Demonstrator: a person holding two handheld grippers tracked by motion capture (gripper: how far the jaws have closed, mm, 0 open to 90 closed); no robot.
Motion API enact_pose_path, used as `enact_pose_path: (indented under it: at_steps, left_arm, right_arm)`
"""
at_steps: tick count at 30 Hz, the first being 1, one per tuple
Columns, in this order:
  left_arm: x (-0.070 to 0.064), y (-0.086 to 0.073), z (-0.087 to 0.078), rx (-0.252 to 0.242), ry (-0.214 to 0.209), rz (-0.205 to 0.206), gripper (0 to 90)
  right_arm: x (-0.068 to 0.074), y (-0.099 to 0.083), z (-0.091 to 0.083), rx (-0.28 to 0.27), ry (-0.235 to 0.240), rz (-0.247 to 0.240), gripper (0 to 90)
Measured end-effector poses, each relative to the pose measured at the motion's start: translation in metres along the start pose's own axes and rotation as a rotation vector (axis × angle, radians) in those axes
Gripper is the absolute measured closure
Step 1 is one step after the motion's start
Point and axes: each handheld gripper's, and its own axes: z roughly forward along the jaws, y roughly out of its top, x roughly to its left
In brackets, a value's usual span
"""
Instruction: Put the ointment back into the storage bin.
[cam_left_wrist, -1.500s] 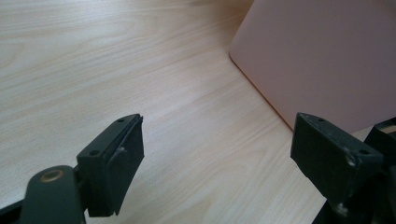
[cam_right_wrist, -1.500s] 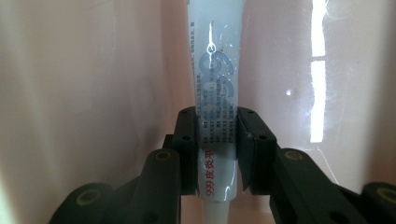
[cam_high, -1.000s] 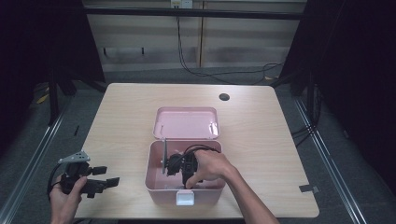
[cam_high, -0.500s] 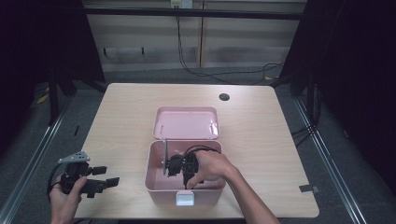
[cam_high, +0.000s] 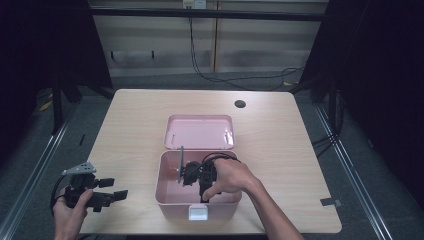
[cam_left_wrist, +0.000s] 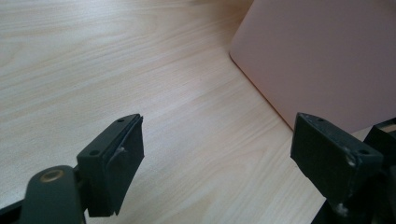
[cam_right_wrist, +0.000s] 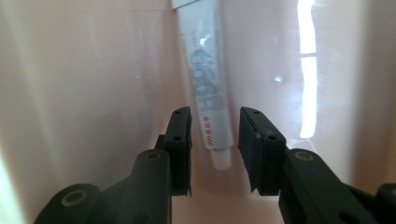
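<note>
2 jaws of my right gripper (cam_right_wrist: 214, 140) straddle the tube (cam_right_wrist: 205, 79) at 12 o'clock inside the pink box (cam_high: 167, 197), parted, unclamped; left gripper (cam_left_wrist: 219, 158) idles open.

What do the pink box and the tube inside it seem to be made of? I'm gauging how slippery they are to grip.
The pink box looks like smooth moulded plastic with a glossy finish: its inner walls carry bright reflections in the right gripper view. The tube looks like soft plastic or laminate, white with printed lettering and a slight sheen; which of the two I can't tell. The right tongs straddle its cap end, apparently not yet gripping.
</note>
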Motion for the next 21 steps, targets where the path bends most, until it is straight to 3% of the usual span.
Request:
enact_pose_path:
  at_steps: [7,18,21]
  left_arm:
    - [0.001,0.000,0.000,0.003,0.002,0.006,17.3]
    - [0.001,0.000,-0.001,0.000,-0.002,0.001,17.3]
    - [0.001,0.000,-0.001,-0.003,0.001,-0.002,17.2]
  right_arm:
    - [-0.003,-0.009,-0.009,-0.035,-0.010,0.048,63.3]
    - [-0.002,-0.019,-0.026,-0.055,-0.006,0.056,62.3]
    - [-0.001,-0.021,-0.031,-0.044,-0.031,0.062,62.0]
